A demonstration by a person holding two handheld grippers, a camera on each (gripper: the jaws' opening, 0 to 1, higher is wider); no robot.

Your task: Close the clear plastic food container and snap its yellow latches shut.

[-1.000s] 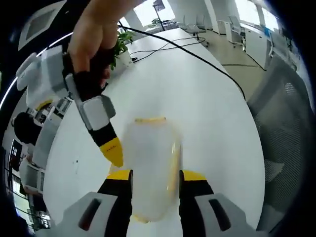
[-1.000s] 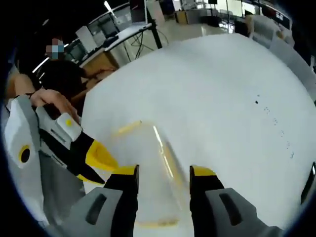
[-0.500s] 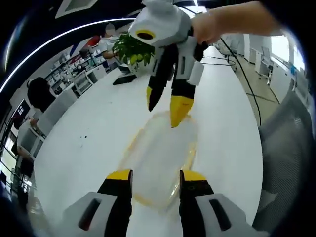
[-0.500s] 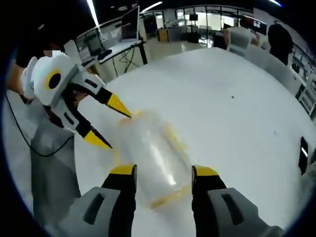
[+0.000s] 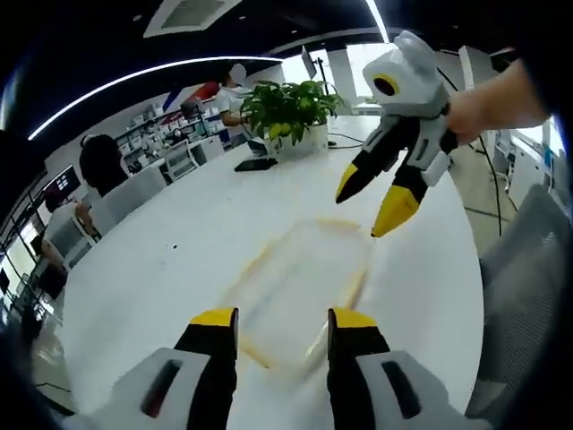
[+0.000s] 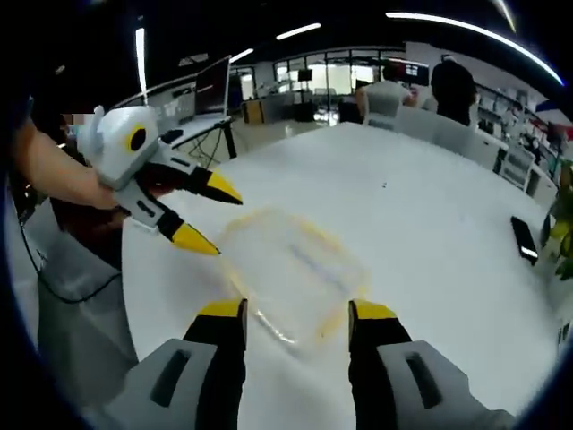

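Note:
The clear plastic food container [image 5: 300,287] lies flat on the white table [image 5: 179,242], its yellow latches showing as thin yellow edges. My left gripper [image 5: 282,322] is open above its near end. In the left gripper view the right gripper [image 5: 372,206] hangs open over the container's far right corner, held by a hand. In the right gripper view the container [image 6: 291,269] lies just beyond my right gripper [image 6: 295,313], whose jaws stand apart. The left gripper [image 6: 206,215] comes in from the left, open, its tips beside the container's left edge.
A potted green plant [image 5: 286,107] and a dark phone [image 5: 255,164] stand at the table's far end. Another phone [image 6: 524,240] lies at the right. Grey chairs [image 5: 528,269] ring the table. People sit at desks in the background.
Both views have pulled back and tilted up, showing more of the room. The container looks smaller and farther off. Both grippers stay open, now above the container rather than close on it.

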